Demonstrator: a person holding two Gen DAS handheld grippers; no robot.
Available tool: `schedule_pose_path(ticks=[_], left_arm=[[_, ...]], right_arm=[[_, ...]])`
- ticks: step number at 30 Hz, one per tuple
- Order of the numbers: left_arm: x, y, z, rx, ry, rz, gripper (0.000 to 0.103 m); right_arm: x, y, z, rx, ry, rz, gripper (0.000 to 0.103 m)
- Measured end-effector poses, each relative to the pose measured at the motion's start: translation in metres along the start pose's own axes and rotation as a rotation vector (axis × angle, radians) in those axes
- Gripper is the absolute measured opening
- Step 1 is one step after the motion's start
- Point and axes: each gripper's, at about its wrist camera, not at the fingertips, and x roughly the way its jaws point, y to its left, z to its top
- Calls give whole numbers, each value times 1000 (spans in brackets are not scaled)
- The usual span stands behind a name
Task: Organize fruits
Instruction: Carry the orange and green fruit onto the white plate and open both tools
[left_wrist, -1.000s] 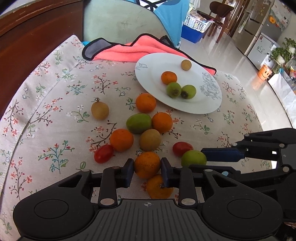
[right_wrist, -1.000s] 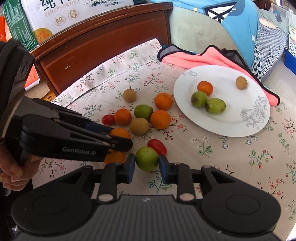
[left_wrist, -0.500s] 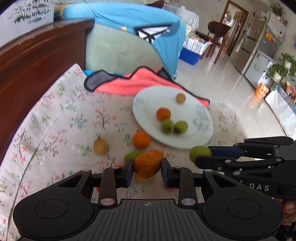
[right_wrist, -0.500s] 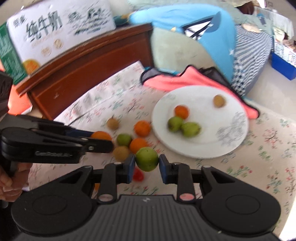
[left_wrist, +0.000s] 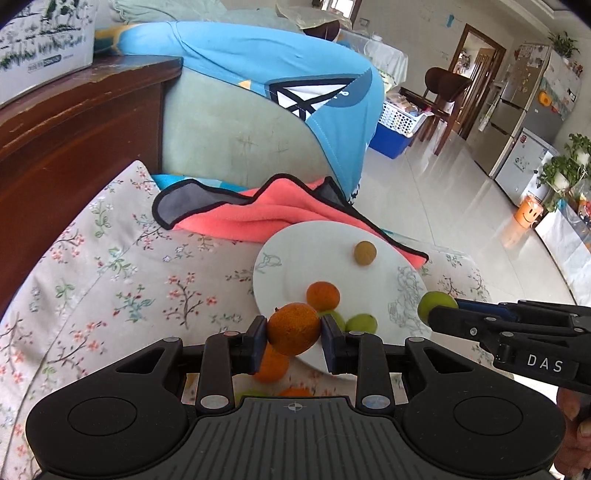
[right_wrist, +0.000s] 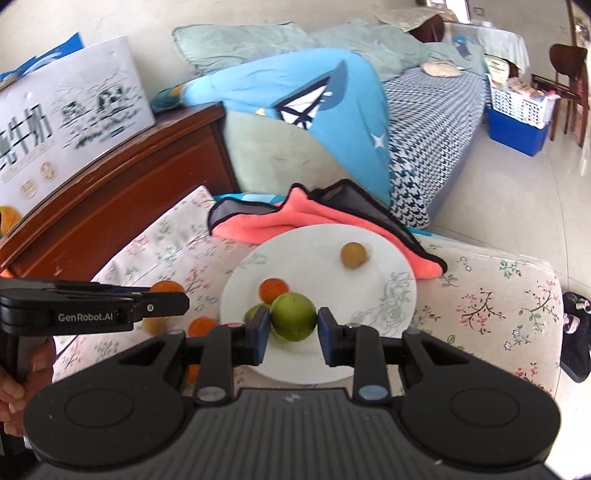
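Observation:
My left gripper (left_wrist: 294, 328) is shut on an orange (left_wrist: 293, 328) and holds it in the air at the near left edge of the white plate (left_wrist: 380, 269). My right gripper (right_wrist: 289, 322) is shut on a green fruit (right_wrist: 293, 316) above the plate's near part (right_wrist: 384, 295); it also shows in the left wrist view (left_wrist: 436, 305). On the plate lie a small orange (left_wrist: 323, 295), two green fruits (left_wrist: 362, 324) and a brown round fruit (left_wrist: 365, 253). More oranges (right_wrist: 201, 326) lie on the floral cloth, partly hidden below the grippers.
A pink towel with dark trim (left_wrist: 266, 214) lies behind the plate. A wooden headboard (left_wrist: 66, 140) stands at the left, a sofa with a blue garment (left_wrist: 288, 92) behind. The table's right edge drops to the tiled floor (left_wrist: 461, 206).
Both grippers have lifted their fruits off the cloth and carried them forward to the plate. The loose fruits on the cloth have dropped mostly out of view.

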Motion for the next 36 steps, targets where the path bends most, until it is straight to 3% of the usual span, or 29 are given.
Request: schedule_pose_path(ticks=[12,20,23,26,27,36], left_arm=[[50,0,6,0,52,11,29],[59,-2,11,-28,56,7,29],[54,-6,16,-23,38,-8,37],[45,-8,21,-25,11,1,62],[41,-9,22,-23,0,6,66],[11,1,34,-42,-26,21,74]], right_arm=[[30,-15,-2,87,39,-37,29],[43,-24,-5,153,47,-57,29],[43,-25,-4,170,47,-46,31],[39,-24,-2,173,26,-48,31],[38,-25,-1,179,19,-47,31],[24,-20,1,163,4,-9,31]])
